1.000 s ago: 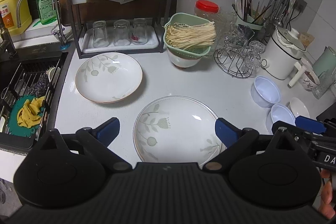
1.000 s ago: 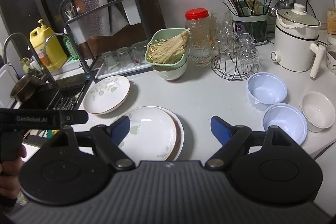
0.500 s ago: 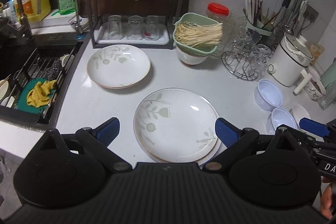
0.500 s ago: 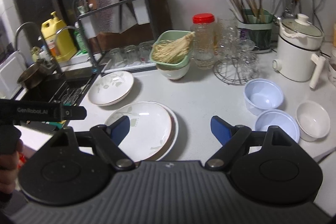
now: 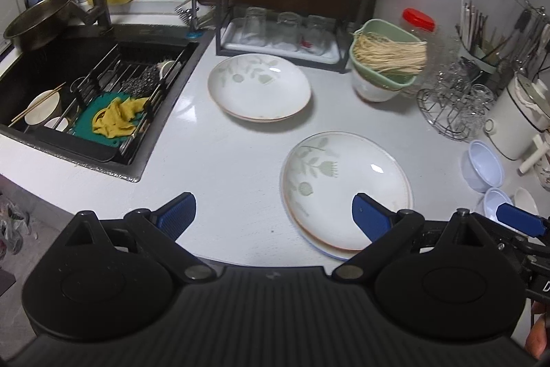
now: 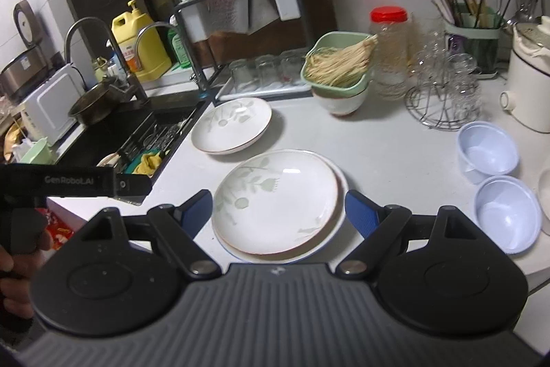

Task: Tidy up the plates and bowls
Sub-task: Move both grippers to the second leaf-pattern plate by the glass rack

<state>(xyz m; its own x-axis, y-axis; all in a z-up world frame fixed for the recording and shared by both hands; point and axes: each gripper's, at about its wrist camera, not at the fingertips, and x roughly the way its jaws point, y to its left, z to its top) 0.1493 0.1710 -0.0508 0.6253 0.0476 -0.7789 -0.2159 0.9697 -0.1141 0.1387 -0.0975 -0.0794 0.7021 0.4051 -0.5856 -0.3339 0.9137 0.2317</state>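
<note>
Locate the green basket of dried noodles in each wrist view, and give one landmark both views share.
Left wrist view: the green basket of noodles sits upper right, on a white bowl, right of the glass rack.
Right wrist view: it sits above centre, on the same bowl.
Shared landmark: the red-lidded jar just right of it.

Both wrist cameras look steeply down past their own fingers, sharing the near stacked white floral plates [image 5: 345,191] [image 6: 278,205] ahead.

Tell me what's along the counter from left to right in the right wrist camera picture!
Sink → small leaf plate → stacked plates → two pale blue bowls at the right.
</note>
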